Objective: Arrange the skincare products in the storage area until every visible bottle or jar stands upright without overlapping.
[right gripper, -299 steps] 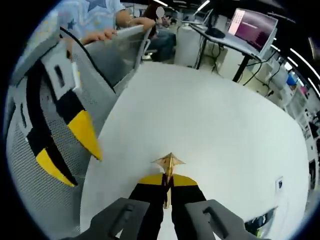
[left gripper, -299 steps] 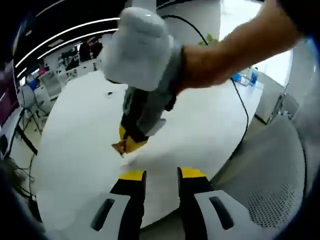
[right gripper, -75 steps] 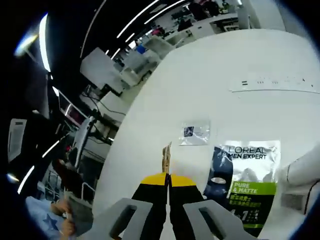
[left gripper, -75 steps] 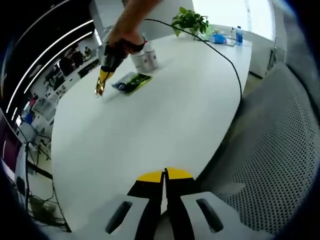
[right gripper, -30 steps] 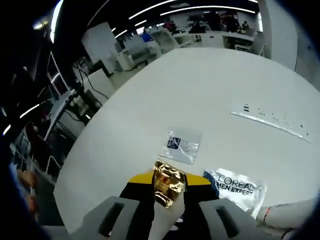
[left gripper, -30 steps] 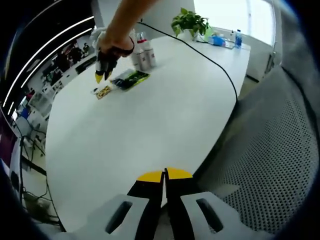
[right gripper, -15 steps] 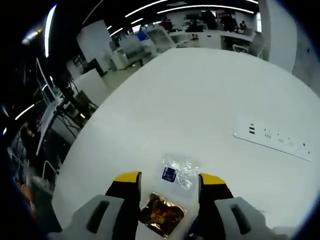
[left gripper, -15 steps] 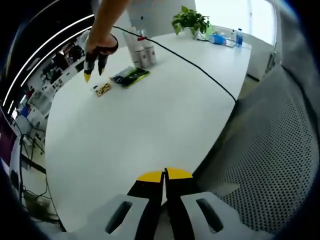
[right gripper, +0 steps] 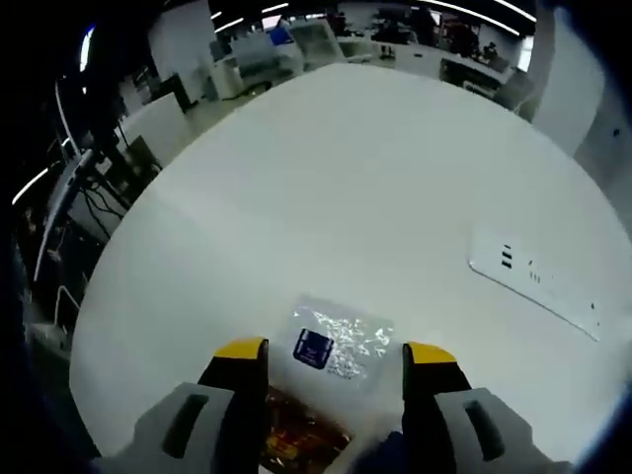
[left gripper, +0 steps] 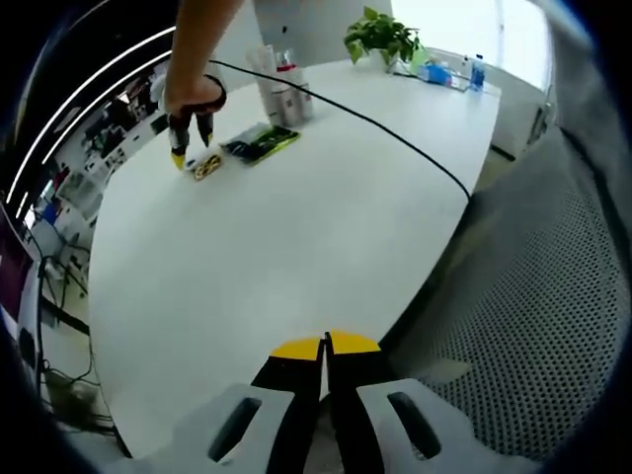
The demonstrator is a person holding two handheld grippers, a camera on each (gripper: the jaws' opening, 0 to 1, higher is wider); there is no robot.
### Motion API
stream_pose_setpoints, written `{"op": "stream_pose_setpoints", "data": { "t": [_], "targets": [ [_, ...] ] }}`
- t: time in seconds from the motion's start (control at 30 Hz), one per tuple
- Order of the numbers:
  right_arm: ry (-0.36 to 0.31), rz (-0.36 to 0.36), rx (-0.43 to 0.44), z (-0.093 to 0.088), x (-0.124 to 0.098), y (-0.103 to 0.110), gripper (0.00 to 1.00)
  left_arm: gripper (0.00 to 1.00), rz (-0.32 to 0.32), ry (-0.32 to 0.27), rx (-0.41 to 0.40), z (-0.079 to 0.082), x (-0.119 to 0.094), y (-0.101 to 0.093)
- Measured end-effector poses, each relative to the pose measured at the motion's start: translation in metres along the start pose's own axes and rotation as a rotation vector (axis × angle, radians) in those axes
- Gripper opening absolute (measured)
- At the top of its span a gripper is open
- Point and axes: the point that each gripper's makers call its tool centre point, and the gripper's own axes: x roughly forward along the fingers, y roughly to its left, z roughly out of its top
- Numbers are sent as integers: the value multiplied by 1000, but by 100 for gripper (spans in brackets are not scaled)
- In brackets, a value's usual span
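Now my right gripper hovers with jaws spread over the clear sachet, the gold sachet nearer my wrist; bottles stand beyond, and my left gripper, clenched empty, waits far across the table.

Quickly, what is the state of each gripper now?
Left gripper: shut, holding nothing.
Right gripper: open, over a clear plastic sachet and a gold foil packet.

White round table, mesh chair, potted plant, bright window
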Motion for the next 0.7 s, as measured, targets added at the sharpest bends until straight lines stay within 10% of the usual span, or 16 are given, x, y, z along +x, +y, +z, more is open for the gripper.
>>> {"op": "stream_pose_setpoints", "data": {
  "t": [0.7],
  "targets": [
    [-48, 21, -97, 5, 0, 5, 41, 0, -5, 15, -1, -4, 1, 0]
  ]
}}
